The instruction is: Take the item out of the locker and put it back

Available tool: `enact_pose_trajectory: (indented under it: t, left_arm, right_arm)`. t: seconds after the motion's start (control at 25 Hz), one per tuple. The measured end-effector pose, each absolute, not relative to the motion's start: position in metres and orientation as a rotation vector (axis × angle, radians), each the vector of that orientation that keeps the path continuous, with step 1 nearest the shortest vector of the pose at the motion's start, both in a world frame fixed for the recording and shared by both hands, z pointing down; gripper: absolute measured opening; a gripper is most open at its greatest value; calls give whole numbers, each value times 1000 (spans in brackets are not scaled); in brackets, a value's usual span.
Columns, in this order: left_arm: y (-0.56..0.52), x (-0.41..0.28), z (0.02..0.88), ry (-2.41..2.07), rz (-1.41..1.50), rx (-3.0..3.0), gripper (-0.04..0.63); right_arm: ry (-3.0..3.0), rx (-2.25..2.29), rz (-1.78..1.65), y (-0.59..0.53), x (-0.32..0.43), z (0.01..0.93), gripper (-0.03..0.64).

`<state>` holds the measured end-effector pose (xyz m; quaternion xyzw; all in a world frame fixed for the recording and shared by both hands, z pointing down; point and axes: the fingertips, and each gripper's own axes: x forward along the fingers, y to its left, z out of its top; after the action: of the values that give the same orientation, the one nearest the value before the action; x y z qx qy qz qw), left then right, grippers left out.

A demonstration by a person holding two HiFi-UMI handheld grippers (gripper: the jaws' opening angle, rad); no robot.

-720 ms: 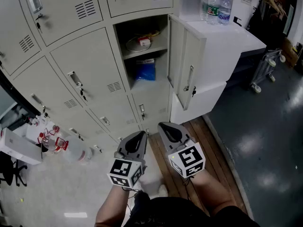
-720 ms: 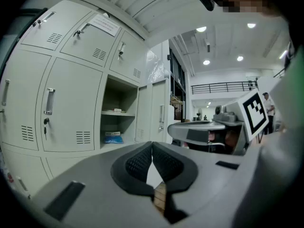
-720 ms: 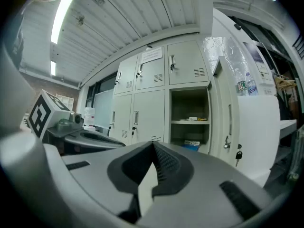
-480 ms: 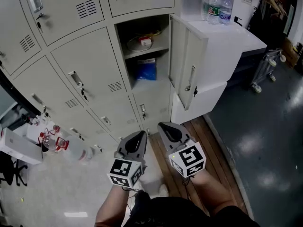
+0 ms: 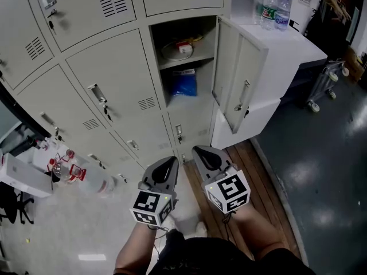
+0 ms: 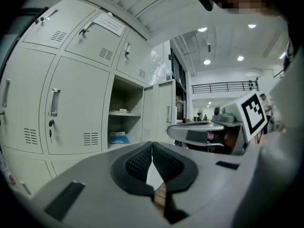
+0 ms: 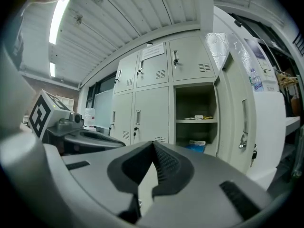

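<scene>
The open locker (image 5: 188, 67) has its door (image 5: 239, 73) swung out to the right. On its lower floor lies a blue packet (image 5: 184, 82) (image 6: 117, 137) (image 7: 195, 147). A small red-and-white item (image 5: 184, 48) sits on a plate on the upper shelf (image 7: 195, 120). My left gripper (image 5: 168, 165) and right gripper (image 5: 202, 152) are held side by side well in front of the locker, both shut with nothing between the jaws. In the left gripper view the left gripper (image 6: 152, 146) points at the locker bank; the right gripper (image 7: 153, 146) does likewise.
Closed locker doors (image 5: 112, 90) fill the left. A white cabinet (image 5: 287, 50) with water bottles (image 5: 274, 10) stands right of the open door. A wooden board (image 5: 252, 182) lies on the floor below. Red-capped bottles (image 5: 63, 168) and a white box (image 5: 23, 176) sit at lower left.
The head view has shifted, so the lockers sit slightly lower and to the right in frame. Both grippers stay shut and keep their places side by side.
</scene>
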<state>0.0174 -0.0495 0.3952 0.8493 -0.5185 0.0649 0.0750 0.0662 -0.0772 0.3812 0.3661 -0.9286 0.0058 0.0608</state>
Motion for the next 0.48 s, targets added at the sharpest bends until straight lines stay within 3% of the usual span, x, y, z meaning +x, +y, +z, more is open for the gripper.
enact_pose_trajectory:
  t: [0.48]
  left_arm:
    - [-73, -33, 400, -1490, 168, 2560, 6]
  right_arm:
    - [-2745, 1138, 2, -99, 15, 387, 0]
